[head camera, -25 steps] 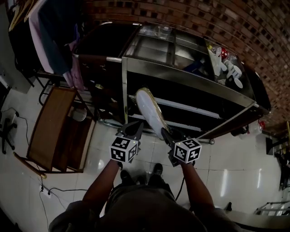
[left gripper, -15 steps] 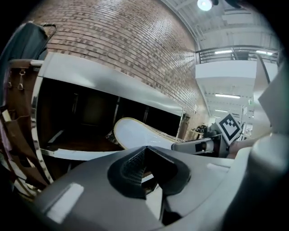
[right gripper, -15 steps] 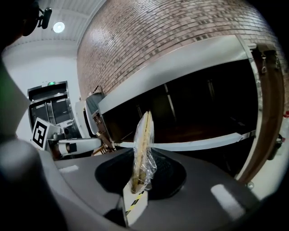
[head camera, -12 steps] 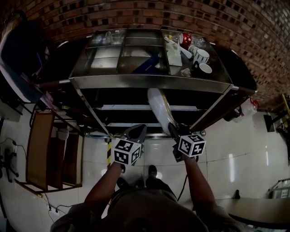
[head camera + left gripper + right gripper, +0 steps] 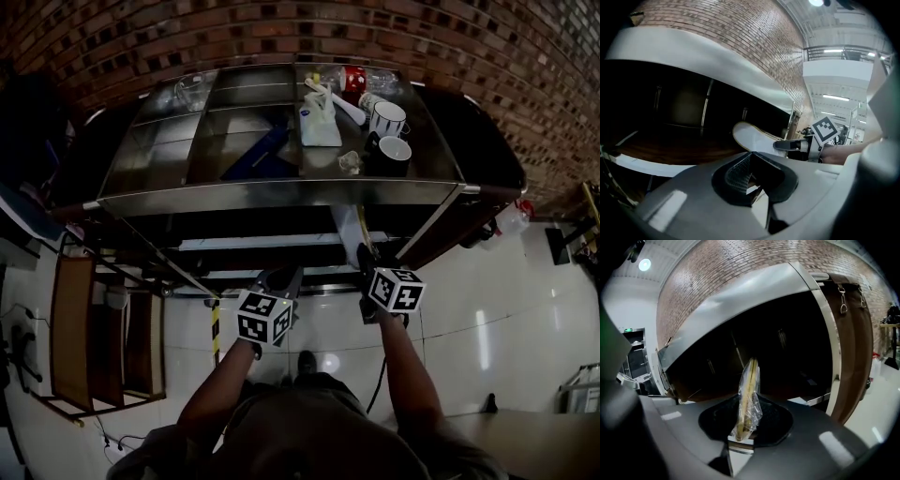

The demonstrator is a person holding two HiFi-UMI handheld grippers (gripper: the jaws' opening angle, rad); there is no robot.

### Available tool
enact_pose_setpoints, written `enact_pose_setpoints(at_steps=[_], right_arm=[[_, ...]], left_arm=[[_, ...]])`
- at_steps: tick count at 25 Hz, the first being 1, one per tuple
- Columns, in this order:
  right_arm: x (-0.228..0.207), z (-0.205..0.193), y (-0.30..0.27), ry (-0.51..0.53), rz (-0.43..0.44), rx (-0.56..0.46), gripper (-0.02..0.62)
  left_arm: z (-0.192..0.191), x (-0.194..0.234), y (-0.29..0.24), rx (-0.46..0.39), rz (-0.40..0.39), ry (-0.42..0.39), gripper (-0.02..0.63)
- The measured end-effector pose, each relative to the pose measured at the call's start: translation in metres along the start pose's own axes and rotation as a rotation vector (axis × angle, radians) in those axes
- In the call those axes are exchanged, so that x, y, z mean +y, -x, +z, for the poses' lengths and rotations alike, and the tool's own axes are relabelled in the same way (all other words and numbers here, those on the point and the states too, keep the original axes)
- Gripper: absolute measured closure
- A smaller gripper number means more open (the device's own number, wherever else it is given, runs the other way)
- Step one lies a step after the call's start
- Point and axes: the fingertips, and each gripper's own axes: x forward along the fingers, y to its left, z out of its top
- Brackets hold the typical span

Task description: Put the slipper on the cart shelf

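A pale slipper (image 5: 348, 223) wrapped in clear plastic is held by its heel end in my right gripper (image 5: 366, 257), which is shut on it. Its toe end reaches under the steel top of the cart (image 5: 281, 195), into the dark shelf opening above a pale shelf rail (image 5: 253, 243). The right gripper view shows the slipper (image 5: 748, 394) edge-on between the pads, with the dark shelf space behind. My left gripper (image 5: 281, 279) hangs to the left of it, shut and empty. In the left gripper view the slipper's white sole (image 5: 751, 138) lies over a brown shelf board (image 5: 670, 146).
On the cart top stand two mugs (image 5: 387, 117), a white packet (image 5: 319, 122) and a blue object (image 5: 255, 155). A brick wall (image 5: 281, 37) runs behind. A wooden rack (image 5: 75, 319) stands at the left on the white tiled floor (image 5: 487, 328). A cart post (image 5: 834, 362) rises at the right.
The cart has come square in front of me. The slipper has gone further in under the cart top, so less of it shows. Both grippers have stayed side by side.
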Motion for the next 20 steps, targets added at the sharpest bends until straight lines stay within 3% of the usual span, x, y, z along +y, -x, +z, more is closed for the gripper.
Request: enact_pose_setpoints(at_steps=[12, 20], right_arm=[[-0.056, 0.017, -0.062, -0.012, -0.076, 0.030, 0.531], [-0.073, 0.018, -0.088, 0.066, -0.126, 0.050, 0.512]], left_arm=[[0.013, 0.007, -0.045, 0.029, 0.036, -0.001, 0.598], [0.020, 0.020, -0.050, 0.025, 0.077, -0.007, 0.598]])
